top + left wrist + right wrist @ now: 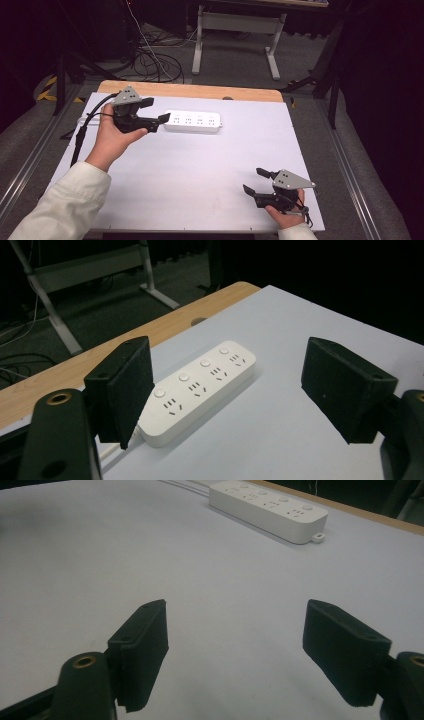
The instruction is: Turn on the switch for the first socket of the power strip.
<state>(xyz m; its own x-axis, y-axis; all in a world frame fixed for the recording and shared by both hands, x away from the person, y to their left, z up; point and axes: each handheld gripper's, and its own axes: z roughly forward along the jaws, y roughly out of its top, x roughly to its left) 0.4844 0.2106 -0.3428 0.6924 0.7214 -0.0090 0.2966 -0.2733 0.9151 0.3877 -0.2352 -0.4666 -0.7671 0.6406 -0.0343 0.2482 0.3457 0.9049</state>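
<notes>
A white power strip [193,121] with several sockets and round buttons lies flat near the back of the white table [200,165]. My left gripper [155,110] is open just off the strip's left end, jaws pointing at it with nothing between them; in the left gripper view the power strip [200,390] lies beyond the spread jaws. My right gripper [255,181] stands open near the front right of the table, far from the strip, holding nothing. In the right gripper view the power strip [267,510] sits far ahead.
A white cord [87,119] runs off the strip's left end behind my left hand. The table has a wooden back edge [200,91]. Beyond it stand a white desk frame [235,37] and loose cables [155,62] on the floor.
</notes>
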